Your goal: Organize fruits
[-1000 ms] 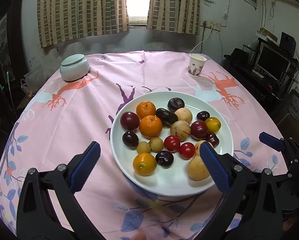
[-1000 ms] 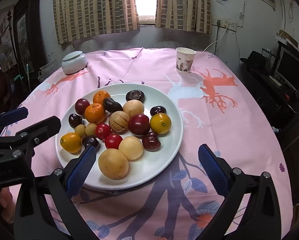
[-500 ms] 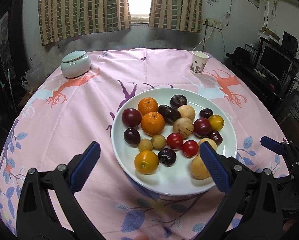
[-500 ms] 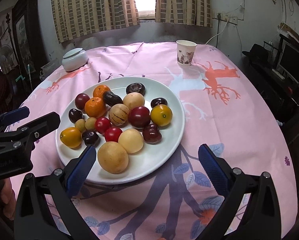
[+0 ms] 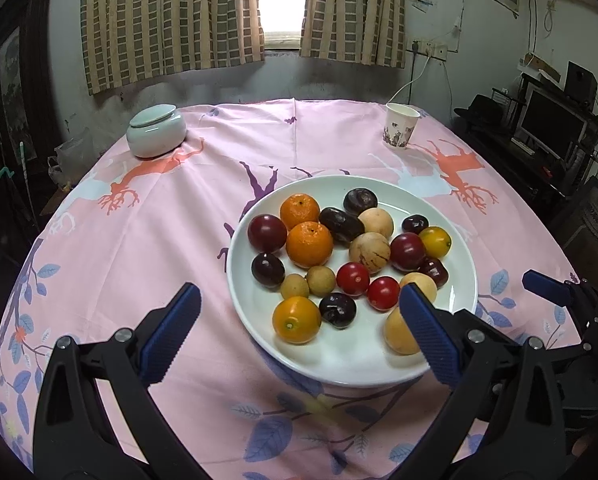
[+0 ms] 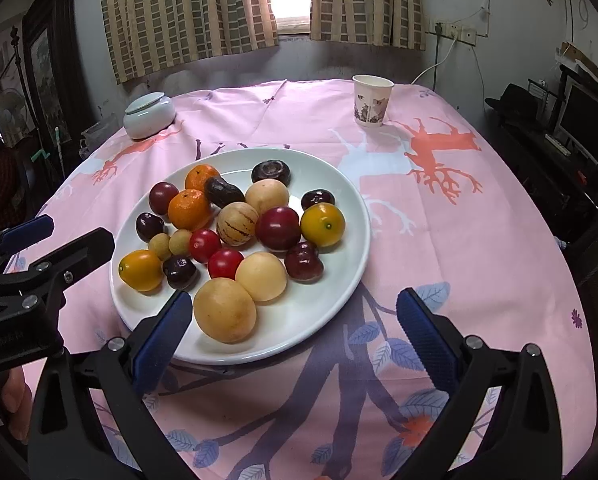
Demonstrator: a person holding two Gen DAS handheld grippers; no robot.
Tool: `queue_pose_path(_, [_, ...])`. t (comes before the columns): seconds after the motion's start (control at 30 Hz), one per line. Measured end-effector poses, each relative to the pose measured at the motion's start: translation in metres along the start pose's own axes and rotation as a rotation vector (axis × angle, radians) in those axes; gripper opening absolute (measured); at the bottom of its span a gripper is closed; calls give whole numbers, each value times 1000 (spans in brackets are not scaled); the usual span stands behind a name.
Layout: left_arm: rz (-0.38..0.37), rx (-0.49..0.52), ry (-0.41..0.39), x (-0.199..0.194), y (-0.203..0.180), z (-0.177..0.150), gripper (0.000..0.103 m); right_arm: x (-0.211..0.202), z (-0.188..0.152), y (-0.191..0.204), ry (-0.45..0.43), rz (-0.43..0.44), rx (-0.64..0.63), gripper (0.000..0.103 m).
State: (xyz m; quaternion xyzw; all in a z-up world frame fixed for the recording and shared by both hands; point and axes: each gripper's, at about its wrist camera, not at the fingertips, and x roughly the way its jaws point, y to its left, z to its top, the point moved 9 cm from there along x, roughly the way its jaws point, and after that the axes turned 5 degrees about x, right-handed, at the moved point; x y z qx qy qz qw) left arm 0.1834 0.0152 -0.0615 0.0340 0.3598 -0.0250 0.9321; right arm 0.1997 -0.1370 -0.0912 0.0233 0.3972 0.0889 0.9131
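Left wrist view: the left gripper (image 5: 299,322) hangs over the near rim of the white plate (image 5: 463,276), jaws spread wide and holding nothing. Its right finger (image 5: 427,332) covers part of the pale round fruit (image 5: 397,334) at the plate's near edge, so that fruit's full outline cannot be read. The fruits (image 5: 309,243) all lie on the plate, packed close and many touching; the dark ones at the far side are hard to identify by kind. At the right border the right gripper (image 5: 547,289) shows only one blue fingertip and part of its black frame.

Right wrist view: the right gripper (image 6: 293,330) is likewise wide open and empty, its left finger (image 6: 163,330) overlapping the plate's (image 6: 355,216) near-left rim, its right finger over bare cloth. The left gripper's (image 6: 39,240) frame enters from the left edge, cut off by the border; a bit of the person's hand (image 6: 15,404) shows below it.

The plate sits near the middle of the pink tablecloth (image 6: 459,240). Open cloth lies to its right and left. A paper cup (image 6: 371,101) and a lidded ceramic jar (image 6: 149,115) stand well apart from the plate at the far edge. The table's near edge falls behind the gripper bodies and cannot be traced
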Motion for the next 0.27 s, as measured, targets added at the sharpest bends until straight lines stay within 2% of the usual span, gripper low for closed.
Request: queue_pose_path(0.27, [-19,-30,24,3,5,-3,101,1,-1,0,5,0,-2,102])
